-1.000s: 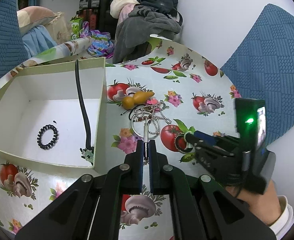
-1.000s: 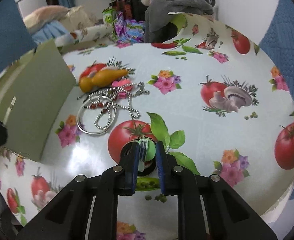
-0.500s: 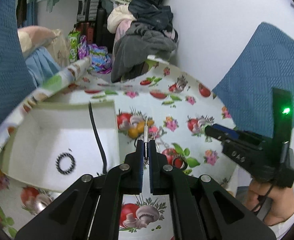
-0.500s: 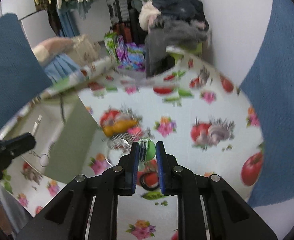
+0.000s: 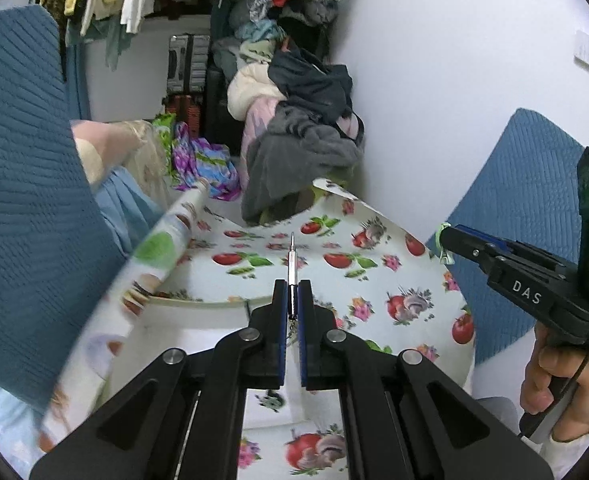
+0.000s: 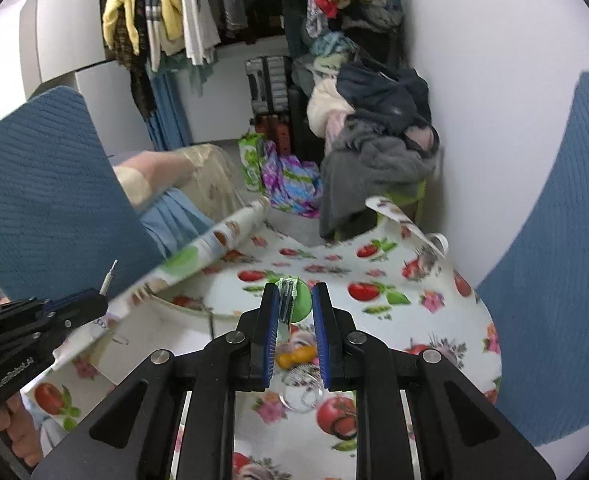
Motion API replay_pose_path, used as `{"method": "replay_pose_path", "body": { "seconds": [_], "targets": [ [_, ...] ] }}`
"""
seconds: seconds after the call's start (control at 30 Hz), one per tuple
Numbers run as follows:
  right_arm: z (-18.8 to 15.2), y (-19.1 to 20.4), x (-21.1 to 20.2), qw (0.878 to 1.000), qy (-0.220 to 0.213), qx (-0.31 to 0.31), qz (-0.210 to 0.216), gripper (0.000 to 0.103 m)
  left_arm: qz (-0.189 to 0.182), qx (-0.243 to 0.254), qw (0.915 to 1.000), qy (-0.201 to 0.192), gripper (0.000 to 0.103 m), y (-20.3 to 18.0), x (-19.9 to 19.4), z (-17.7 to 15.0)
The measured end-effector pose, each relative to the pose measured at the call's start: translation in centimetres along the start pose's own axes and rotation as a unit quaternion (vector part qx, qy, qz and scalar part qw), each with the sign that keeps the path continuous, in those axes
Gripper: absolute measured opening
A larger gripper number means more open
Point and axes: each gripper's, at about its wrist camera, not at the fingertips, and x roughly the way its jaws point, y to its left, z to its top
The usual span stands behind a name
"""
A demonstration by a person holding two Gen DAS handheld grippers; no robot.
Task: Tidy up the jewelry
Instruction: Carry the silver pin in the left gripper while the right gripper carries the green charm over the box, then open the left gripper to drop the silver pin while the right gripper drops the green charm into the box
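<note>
My left gripper (image 5: 292,304) is shut on a thin silver metal piece (image 5: 291,268) with a small chain hanging below it, held high above the white box (image 5: 190,320). It also shows in the right wrist view (image 6: 94,300). My right gripper (image 6: 293,308) is shut on a green hair clip (image 6: 296,300) and is raised above the table. It shows at the right in the left wrist view (image 5: 444,240). A silver bangle with a bead chain (image 6: 300,390), a yellow gourd charm (image 6: 292,358) and a black ring (image 6: 340,426) lie on the tablecloth.
The round table has a tomato and mushroom tablecloth (image 6: 414,304). Blue padded chair backs stand at the left (image 5: 18,184) and right (image 5: 530,208). A pile of clothes (image 5: 302,128) lies behind the table, against the white wall.
Both grippers have risen well above the table, each with its item still held. The left one lifted the metal piece and chain off the jewelry pile. The table now looks farther off.
</note>
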Motion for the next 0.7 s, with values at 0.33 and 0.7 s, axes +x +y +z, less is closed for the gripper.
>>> {"method": "replay_pose_path", "body": {
  "seconds": [0.33,0.7],
  "targets": [
    [-2.7,5.6,4.2,0.998,0.037,-0.014,0.043,0.015,0.015,-0.021,0.9993,0.029,0.004,5.4,1.9,-2.9],
    [-8.6,9.9,10.8,0.99,0.113,-0.035,0.071,0.015,0.016,-0.053,0.9942,0.092,0.004,9.7,6.9,-8.5]
  ]
}}
